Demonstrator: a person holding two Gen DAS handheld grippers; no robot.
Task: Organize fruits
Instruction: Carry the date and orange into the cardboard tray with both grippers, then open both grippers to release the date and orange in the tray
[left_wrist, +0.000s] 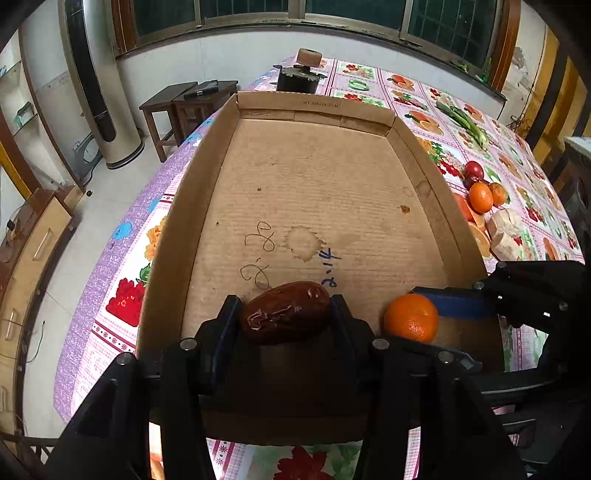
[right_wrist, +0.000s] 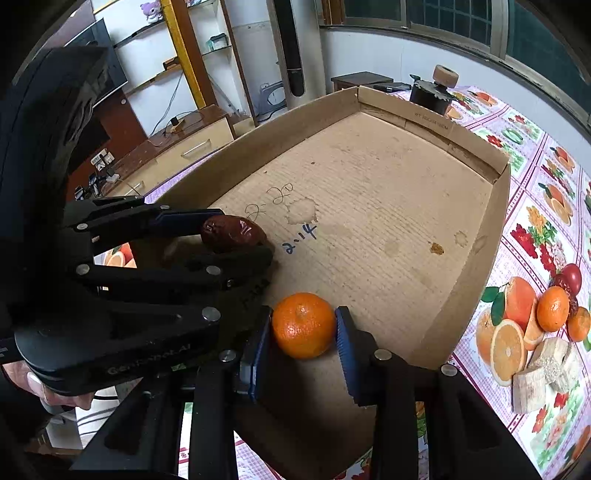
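Over the box's (left_wrist: 314, 173) near end, left tongs (left_wrist: 286, 314) clamp the date (left_wrist: 285, 316) crosswise, right tongs (right_wrist: 304, 326) clamp the orange (right_wrist: 303, 325) alongside.

Your left gripper (left_wrist: 284, 317) is black with blue pads, and the date (left_wrist: 285, 316) in it is dark reddish brown with pale wrinkled marks. Your right gripper (right_wrist: 303, 326), black and blue too, has a bright orange tangerine (right_wrist: 303, 325). The cardboard tray (left_wrist: 417, 155) is plain tan, ring-stained, with blue pen scrawl. Beside the tray, the tablecloth (left_wrist: 402, 88) is pink and lilac check with fruit and flower prints
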